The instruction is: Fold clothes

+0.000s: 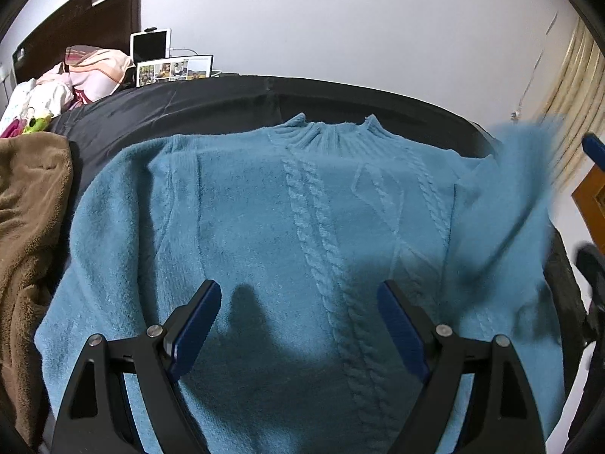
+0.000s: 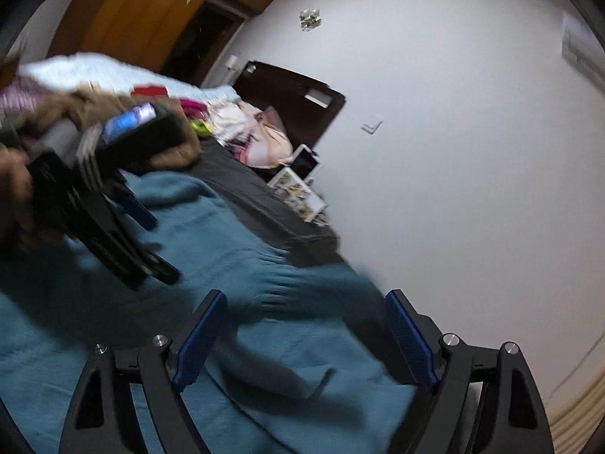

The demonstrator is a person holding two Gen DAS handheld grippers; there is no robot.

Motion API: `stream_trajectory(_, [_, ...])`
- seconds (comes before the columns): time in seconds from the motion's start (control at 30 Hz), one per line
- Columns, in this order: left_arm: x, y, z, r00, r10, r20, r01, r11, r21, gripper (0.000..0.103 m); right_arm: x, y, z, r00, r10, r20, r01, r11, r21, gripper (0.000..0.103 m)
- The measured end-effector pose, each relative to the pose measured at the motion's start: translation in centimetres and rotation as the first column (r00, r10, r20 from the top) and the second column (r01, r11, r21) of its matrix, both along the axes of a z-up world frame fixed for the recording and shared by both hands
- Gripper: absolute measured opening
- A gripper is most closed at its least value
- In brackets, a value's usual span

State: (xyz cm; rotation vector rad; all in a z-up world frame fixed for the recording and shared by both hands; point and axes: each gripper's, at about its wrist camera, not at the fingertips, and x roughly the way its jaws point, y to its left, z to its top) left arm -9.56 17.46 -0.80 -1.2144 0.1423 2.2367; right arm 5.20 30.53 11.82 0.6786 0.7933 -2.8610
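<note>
While the blue sweater (image 1: pixel 264 208) lies spread flat on the dark bed cover (image 1: pixel 159 109), collar toward the white wall (image 1: pixel 340 19), the left gripper (image 1: pixel 298 302) hovers over its lower body with its 2 fingers spread wide and nothing between them. One sleeve (image 1: pixel 529 174) at the sweater's far side appears lifted and blurred in the left wrist view. Past the sweater's opposite edge sits a brown blanket (image 1: pixel 30 227), and beyond that a heap of pale clothes (image 1: pixel 87 75) by the dark headboard (image 1: pixel 75 11). The right gripper (image 2: pixel 306 333) is over the sweater near its edge, fingers parted and gripping nothing, though blurred sweater fabric lies between them.
</note>
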Motion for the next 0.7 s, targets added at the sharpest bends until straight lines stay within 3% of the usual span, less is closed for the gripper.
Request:
stream_trajectory(0.1, [0.0,-0.1,0.0,1.000,0.001,0.002,-0.001,1.000,0.006,0.088,1.4,0.1,0.3,1.000,0.021,0.015,-0.019,0.994,-0.107,0.087])
stream_trajectory(0.27, [0.0,-0.2,0.2,1.000,0.007,0.004,-0.007,1.000,0.012,0.088,2.1,3.4,0.7,0.992,-0.120,0.029,0.123,0.965,-0.232,0.087])
stream_trajectory(0.5, [-0.9,-1.9,0.8,0.999,0.046,0.027,-0.048,0.996,0.079,0.088,1.1,7.5,-0.6,0.906,-0.409,0.108,0.421,0.848,-0.324,0.087])
stream_trajectory(0.7, [-2.2,-3.4,-0.2,0.981,0.005,0.196,-0.046,0.977,0.206,0.088,-0.9,6.4,-3.9,0.864,-0.463,0.199,0.500,0.838,-0.220,0.087])
